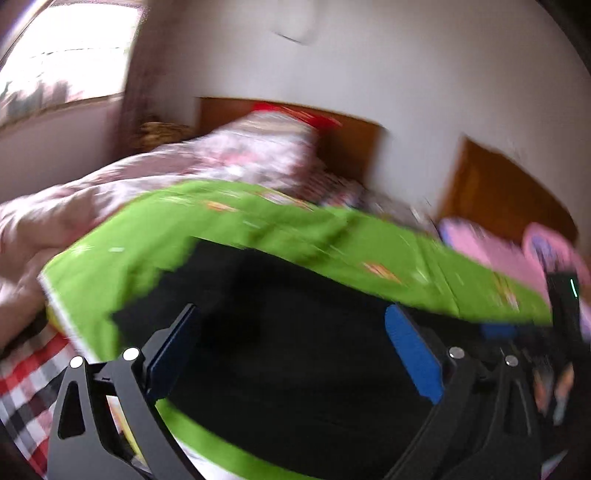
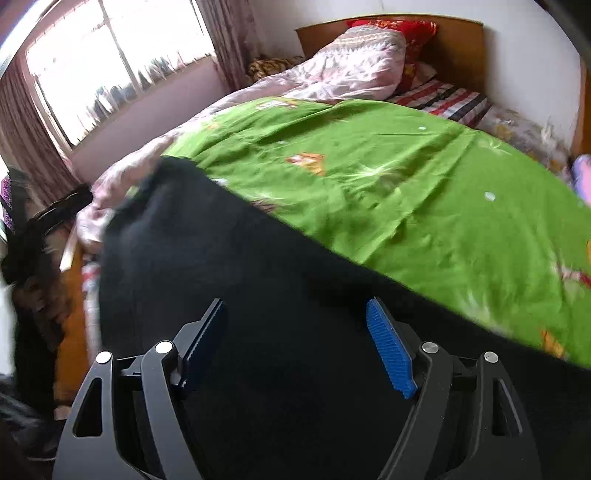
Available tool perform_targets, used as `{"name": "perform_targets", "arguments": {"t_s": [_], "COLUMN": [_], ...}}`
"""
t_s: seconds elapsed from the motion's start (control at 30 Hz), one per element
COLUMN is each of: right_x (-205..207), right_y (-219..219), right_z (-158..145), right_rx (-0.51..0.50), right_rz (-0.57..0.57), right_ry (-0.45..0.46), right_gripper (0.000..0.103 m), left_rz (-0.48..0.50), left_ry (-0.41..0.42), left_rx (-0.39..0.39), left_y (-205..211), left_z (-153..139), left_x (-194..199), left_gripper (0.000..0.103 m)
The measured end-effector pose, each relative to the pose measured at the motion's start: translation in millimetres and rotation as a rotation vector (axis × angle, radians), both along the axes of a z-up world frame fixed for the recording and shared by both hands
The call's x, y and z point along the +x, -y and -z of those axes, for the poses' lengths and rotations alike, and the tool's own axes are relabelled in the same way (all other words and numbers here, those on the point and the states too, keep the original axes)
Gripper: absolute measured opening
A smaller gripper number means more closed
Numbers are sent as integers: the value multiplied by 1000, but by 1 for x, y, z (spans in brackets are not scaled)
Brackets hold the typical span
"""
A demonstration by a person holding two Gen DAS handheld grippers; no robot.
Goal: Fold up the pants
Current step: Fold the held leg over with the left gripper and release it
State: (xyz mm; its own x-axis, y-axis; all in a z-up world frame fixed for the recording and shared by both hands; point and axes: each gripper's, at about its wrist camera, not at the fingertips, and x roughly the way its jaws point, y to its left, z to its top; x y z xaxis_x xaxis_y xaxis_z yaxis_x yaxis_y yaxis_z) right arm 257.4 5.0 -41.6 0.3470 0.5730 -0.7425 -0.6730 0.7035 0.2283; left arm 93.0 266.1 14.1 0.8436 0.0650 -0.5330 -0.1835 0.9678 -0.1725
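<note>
Black pants [image 1: 295, 343] lie spread on a green sheet [image 1: 280, 229] on the bed. In the left wrist view, which is motion-blurred, my left gripper [image 1: 291, 332] is open just above the pants, which fill the gap between its blue pads [image 1: 413, 354]. In the right wrist view the pants [image 2: 258, 295] run from near right to far left across the green sheet [image 2: 406, 184]. My right gripper [image 2: 295, 328] is open and empty above them.
A pink quilt [image 2: 332, 70] and a red pillow [image 2: 391, 26] lie at the wooden headboard [image 2: 458, 44]. A window with curtains [image 2: 110, 62] is at the left. Pink items [image 1: 517, 251] sit at the bed's right. A checked sheet [image 1: 26, 384] shows at the near left.
</note>
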Motion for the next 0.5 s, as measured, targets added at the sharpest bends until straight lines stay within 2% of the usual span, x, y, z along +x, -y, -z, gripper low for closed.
{"name": "perform_targets", "arguments": {"t_s": [0.07,0.13,0.17,0.27,0.33,0.43,0.5], "right_x": [7,4,3,0,0,-11,-23], "right_y": [8,16,18,18,22,29,33], "right_z": [-4,-9,-8,5,-1,-15,-21], "right_rx": [11,95,101,12,41,36,48], "right_rz": [107,94,84,85,112,174,161], "right_ry": [-9,-27,-39,-28,-29,20,36], "right_gripper": [75,75,75,76,76,79,85], "left_rz": [76,141,162,170,179,162,162], "left_ry": [-41,-92,-125,-288,-306,-351,-342], "left_rx": [5,25,42,55,37,87,66], "left_y": [24,41,50,51,46,47,41], "left_z": [10,27,38,69,68,67,62], "left_x": [10,22,25,48,52,55,43], "left_gripper": [100,100,100,100,101,101,101]}}
